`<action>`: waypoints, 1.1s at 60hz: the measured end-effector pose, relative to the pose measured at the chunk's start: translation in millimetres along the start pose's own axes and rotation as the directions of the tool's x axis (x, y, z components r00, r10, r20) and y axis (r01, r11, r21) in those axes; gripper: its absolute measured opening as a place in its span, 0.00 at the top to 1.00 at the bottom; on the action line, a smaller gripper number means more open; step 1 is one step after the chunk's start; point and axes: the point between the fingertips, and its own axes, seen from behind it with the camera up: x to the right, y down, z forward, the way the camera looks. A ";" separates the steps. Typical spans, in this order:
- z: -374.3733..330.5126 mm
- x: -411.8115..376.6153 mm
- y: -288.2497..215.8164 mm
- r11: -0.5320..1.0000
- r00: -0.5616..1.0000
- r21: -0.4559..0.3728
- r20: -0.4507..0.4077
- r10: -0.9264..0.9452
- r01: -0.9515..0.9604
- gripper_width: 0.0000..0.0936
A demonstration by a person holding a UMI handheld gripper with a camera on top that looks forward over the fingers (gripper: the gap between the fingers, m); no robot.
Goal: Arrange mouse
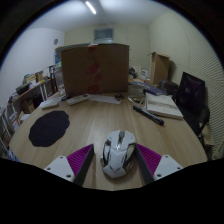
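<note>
A white and grey mouse (pixel 118 152) sits between the fingers of my gripper (pixel 116 158), its nose pointing away from me. The magenta pads (pixel 80 160) meet its left and right sides, so the fingers are shut on it. It is held just over the near part of the wooden table (pixel 95 118). A round black mouse mat (pixel 48 127) lies flat on the table, ahead and to the left of the fingers.
A large cardboard box (pixel 95 68) stands at the table's far edge. A black bar-shaped object (pixel 148 116) and an open book (pixel 163 104) lie ahead to the right, next to a dark chair (pixel 192 98). Cluttered shelves (pixel 30 90) stand at the left.
</note>
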 end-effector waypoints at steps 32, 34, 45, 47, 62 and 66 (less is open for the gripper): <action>-54.8 30.9 -90.8 0.963 0.975 0.262 -0.187 0.117 -0.065 0.57; -62.2 19.1 -117.2 0.952 0.978 0.294 -0.161 0.135 -0.083 0.57; -62.6 -109.1 -196.0 0.939 0.999 0.343 -0.017 0.040 -0.032 0.57; -51.0 -139.4 -193.4 0.945 1.000 0.325 0.018 0.015 -0.020 0.57; 59.1 -256.8 -90.9 0.998 0.991 0.014 0.123 -0.061 0.060 0.57; 75.1 -262.0 -67.5 0.997 0.991 -0.051 0.124 -0.053 0.060 0.57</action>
